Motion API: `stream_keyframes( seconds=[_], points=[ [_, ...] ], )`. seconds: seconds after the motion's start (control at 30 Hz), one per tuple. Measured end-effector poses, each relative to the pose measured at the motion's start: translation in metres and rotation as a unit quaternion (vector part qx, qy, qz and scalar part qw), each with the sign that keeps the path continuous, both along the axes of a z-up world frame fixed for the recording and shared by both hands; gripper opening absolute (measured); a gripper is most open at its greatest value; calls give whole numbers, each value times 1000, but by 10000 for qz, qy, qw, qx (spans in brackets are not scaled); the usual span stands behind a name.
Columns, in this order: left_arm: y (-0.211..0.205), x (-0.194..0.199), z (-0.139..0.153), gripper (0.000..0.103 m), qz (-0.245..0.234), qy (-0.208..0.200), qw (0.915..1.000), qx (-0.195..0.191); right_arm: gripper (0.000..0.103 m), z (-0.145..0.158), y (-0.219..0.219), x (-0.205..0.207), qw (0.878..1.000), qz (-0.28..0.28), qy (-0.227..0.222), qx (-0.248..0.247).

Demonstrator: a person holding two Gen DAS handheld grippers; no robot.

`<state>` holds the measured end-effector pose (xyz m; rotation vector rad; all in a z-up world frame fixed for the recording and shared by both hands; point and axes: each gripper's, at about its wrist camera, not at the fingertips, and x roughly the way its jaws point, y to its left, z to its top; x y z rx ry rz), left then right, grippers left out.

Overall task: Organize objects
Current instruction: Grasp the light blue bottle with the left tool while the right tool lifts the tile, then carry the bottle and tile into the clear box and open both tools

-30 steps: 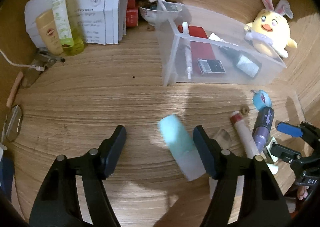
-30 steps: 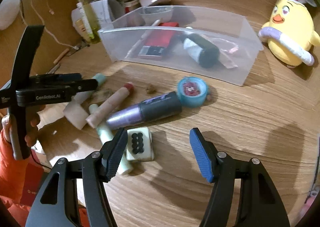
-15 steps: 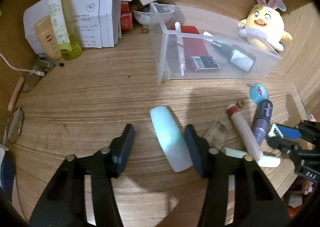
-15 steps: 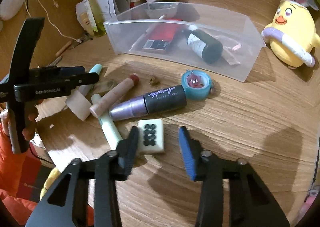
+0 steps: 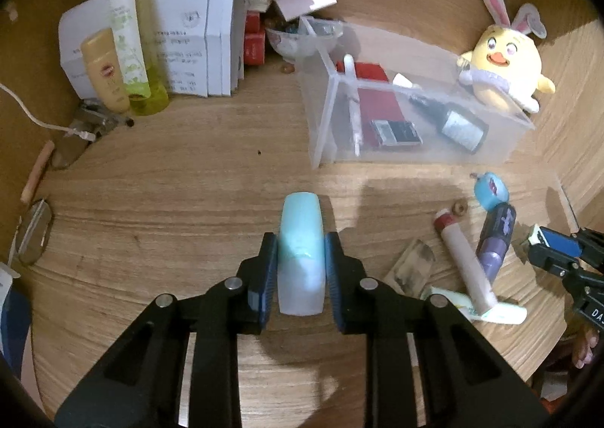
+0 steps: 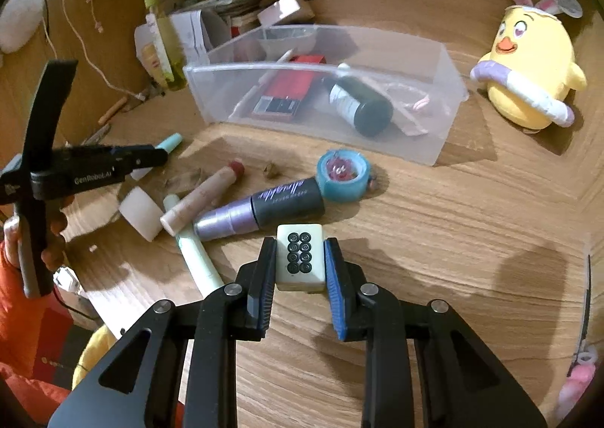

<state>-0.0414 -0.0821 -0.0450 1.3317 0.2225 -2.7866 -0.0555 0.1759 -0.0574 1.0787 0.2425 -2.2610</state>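
Note:
A pale teal-and-white tube lies on the wooden desk, and my left gripper is closing on it, with both pads touching its sides. My right gripper is shut on a cream mahjong tile printed with black circles. The clear plastic bin stands just beyond and holds a dark bottle, a red box and a pen. Between the grippers lie a purple mascara, a teal tape roll, a pink lip tube and a mint stick.
A yellow plush chick sits right of the bin. White boxes, a green bottle and a small bowl crowd the back left corner. A cable trails along the left edge. A hand in an orange sleeve holds the left gripper.
Both grippers went from wide open to closed. The left one centred on the teal tube and closed on it. The right one moved over the mahjong tile and clamped it.

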Motion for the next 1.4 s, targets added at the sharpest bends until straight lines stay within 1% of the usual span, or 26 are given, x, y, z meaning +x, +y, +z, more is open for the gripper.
stream_keyframes(
  seconds=[0.4, 0.73, 0.97, 1.17, 1.4],
  points=[
    [11, 0, 43, 25, -61, 636, 9980, 15, 23, 33, 8, -18, 9985, -230, 404, -284],
    [21, -7, 78, 25, -133, 1149, 9933, 42, 23, 68, 13, -39, 9938, -374, 901, -528],
    [28, -19, 92, 25, -189, 1306, 9912, 47, 23, 87, 12, -54, 9900, -419, 1155, -688],
    [31, -32, 99, 25, -219, 1396, 9899, 75, 23, 96, 7, -69, 9886, -419, 1195, -813],
    [36, -53, 101, 25, -269, 1361, 9903, 117, 23, 98, -10, -85, 9886, -320, 1285, -713]
  ],
)
